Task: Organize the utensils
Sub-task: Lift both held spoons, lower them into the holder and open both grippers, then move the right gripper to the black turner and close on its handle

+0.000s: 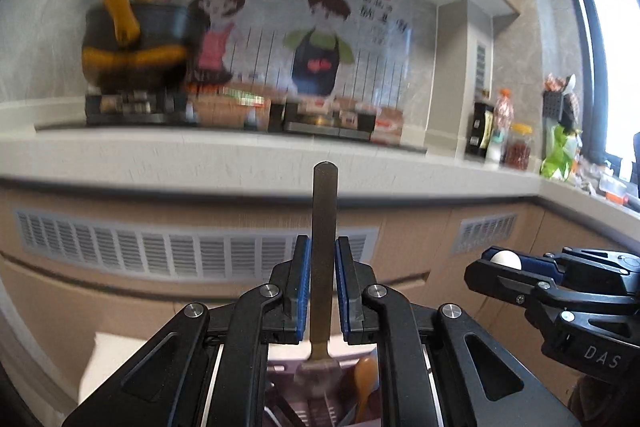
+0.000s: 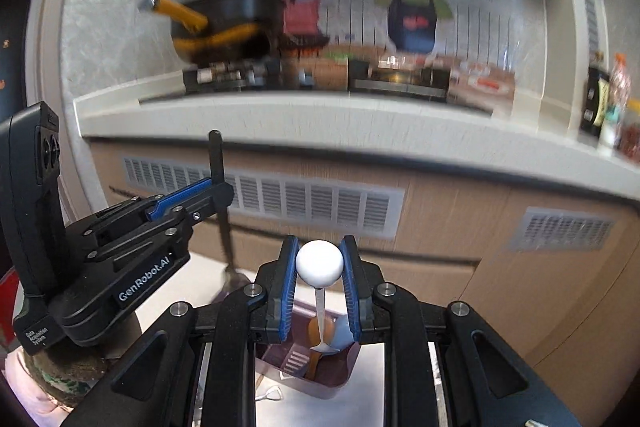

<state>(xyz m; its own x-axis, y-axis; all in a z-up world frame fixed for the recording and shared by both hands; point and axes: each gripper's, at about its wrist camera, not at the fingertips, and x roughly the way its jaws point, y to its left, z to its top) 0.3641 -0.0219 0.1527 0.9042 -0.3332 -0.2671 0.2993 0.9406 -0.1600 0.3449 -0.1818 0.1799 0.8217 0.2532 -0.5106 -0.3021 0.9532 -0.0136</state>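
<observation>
My left gripper [image 1: 323, 242] is shut on the dark brown handle of a utensil [image 1: 324, 203], which stands upright; its blurred head hangs below the fingers. My right gripper [image 2: 319, 247] is shut on the white ball end of a thin utensil [image 2: 319, 263] whose metal tip [image 2: 325, 346] hangs down. Under both sits a mauve utensil basket [image 2: 320, 385] with a wooden spoon [image 1: 366, 377] in it. The right gripper [image 1: 500, 259] also shows in the left wrist view, and the left gripper [image 2: 218, 189] in the right wrist view. Both utensils are lifted above the basket.
A pale kitchen counter [image 1: 224, 155] runs across ahead, with vented cabinet fronts [image 1: 160, 251] below. On the stove stands a black pot with yellow handles [image 1: 136, 43]. Bottles and jars [image 1: 500, 135] crowd the counter at the right. The basket rests on a white surface [image 2: 360, 399].
</observation>
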